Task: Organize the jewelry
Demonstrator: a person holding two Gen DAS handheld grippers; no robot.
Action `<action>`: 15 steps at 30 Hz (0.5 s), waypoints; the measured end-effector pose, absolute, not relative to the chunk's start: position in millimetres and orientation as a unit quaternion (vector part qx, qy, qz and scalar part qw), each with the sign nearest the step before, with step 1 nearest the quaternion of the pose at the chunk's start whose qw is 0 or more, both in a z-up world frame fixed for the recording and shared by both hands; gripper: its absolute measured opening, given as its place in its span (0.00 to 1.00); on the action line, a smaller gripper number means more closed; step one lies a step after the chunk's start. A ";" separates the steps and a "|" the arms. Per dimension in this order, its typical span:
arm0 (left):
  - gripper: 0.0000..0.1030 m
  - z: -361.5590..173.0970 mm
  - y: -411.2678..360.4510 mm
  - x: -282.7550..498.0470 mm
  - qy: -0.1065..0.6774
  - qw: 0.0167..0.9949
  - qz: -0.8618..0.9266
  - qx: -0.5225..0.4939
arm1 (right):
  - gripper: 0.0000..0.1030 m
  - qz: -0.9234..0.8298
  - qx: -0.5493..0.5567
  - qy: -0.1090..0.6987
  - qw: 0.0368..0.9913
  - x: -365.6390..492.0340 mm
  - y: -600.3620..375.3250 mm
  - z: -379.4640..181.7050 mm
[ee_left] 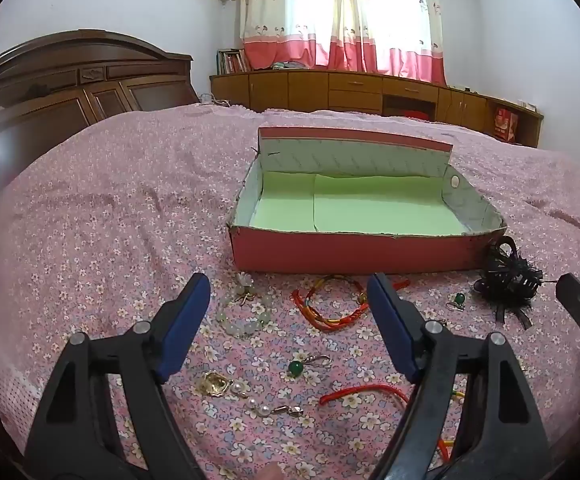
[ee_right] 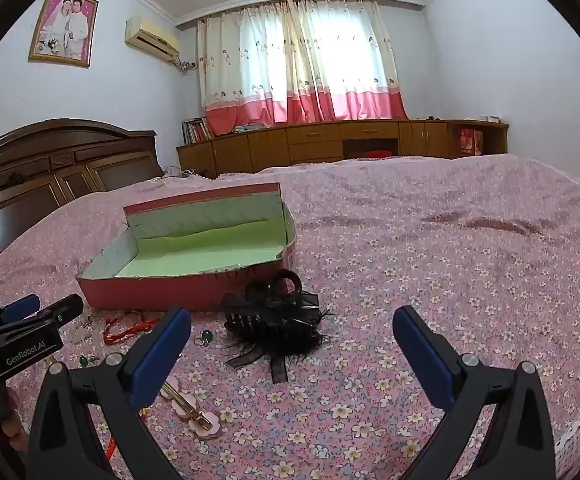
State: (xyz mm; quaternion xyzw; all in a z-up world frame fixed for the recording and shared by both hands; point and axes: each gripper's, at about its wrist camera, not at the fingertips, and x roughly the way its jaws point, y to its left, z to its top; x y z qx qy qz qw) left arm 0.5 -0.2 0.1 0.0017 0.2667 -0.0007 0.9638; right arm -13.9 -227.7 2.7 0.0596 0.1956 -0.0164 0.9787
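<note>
An open red box (ee_left: 353,250) with a green lining sits on the bed; it also shows in the right wrist view (ee_right: 150,290). In front of it lie a pale bead bracelet (ee_left: 244,316), a red braided cord bracelet (ee_left: 329,304), a green bead pendant (ee_left: 297,368), a gold and pearl piece (ee_left: 226,386) and a black feathered hair clip (ee_right: 278,320). My left gripper (ee_left: 288,296) is open and empty above the jewelry. My right gripper (ee_right: 291,330) is open and empty, just in front of the hair clip.
A pink floral bedspread (ee_right: 429,280) covers the bed. A gold clip with pink flowers (ee_right: 188,406) lies near my right gripper's left finger. A wooden headboard (ee_left: 70,80) stands on the left and low cabinets (ee_left: 369,88) run under the curtained window.
</note>
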 end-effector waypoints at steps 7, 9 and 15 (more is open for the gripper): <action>0.71 -0.7 -3.9 5.8 0.266 0.964 0.000 0.006 | 1.00 -0.014 0.063 0.199 0.978 -13.6 -228.3 2.2; 0.71 -1.0 -5.3 8.4 0.265 0.964 0.000 0.006 | 1.00 -0.015 0.065 0.203 0.977 -12.5 -229.1 1.4; 0.71 -2.8 -13.2 19.6 0.265 0.964 0.000 0.006 | 1.00 -0.016 0.064 0.203 0.977 -12.7 -229.1 1.8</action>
